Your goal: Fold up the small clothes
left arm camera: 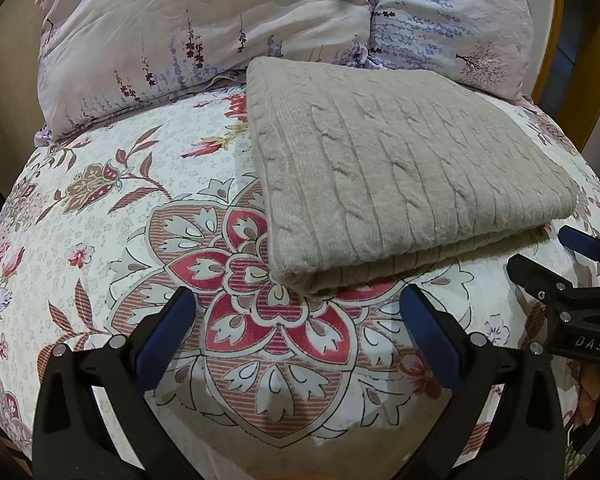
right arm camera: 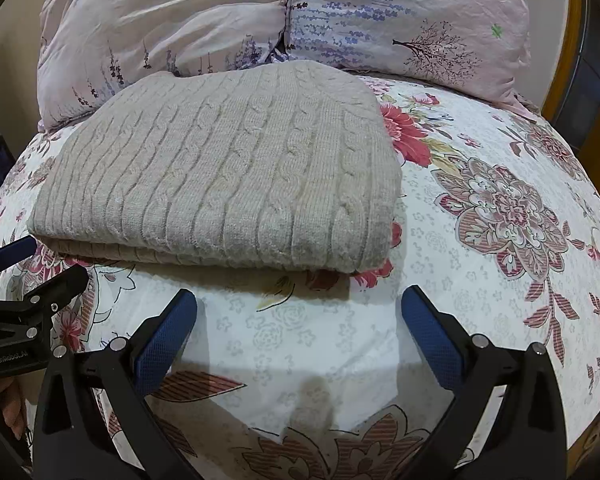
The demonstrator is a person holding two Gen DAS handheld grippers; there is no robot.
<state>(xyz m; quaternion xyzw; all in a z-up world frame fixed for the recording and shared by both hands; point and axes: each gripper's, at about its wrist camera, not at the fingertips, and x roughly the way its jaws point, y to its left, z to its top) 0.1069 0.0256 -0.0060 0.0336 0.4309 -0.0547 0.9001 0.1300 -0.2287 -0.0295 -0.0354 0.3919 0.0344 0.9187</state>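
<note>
With both tools held clear of the garment, no grasp in effect at this moment. Left gripper point(left arm camera: 298, 312): jaws spread wide, nothing between the blue pads. Right gripper point(right arm camera: 299, 312): likewise spread wide and empty.

Location of work item: beige cable-knit sweater point(left arm camera: 400, 176), folded into a thick rectangle of at least 2 layers, lying flat on the floral bedsheet point(left arm camera: 100, 240). Seen from the left wrist at 1 o'clock, near edge just beyond the fingertips; seen from the right wrist point(right arm camera: 220, 168) at 11 o'clock. Far edge close to or touching 2 lavender-print pillows point(left arm camera: 180, 32); contact not resolvable.

Judged status: fold apparently complete or awaiting 1 further fold.

Hazards from this state:
- Pinching only the top layer at the near edge: probable peeling and undoing of the fold.
- Catching the bedsheet along with the knit: dragging and bunching of the sheet.
- Uneven lift by the 2 grippers: sagging and skewing of the stack, given heavy, limp knit.
- Pushing toward 12 o'clock: crowding against the pillows.

Materials and shapes:
- Sweater: chunky yarn, raised rope cables between ribbed columns, rounded soft corners, slightly fuzzy surface.
- Bedsheet: smooth printed cotton-like weave, red and brown medallions.
- Pillows: crinkled thin fabric, puffy.
- Gripper pads: blue, fine dimpled texture, on black rigid arms.
</note>
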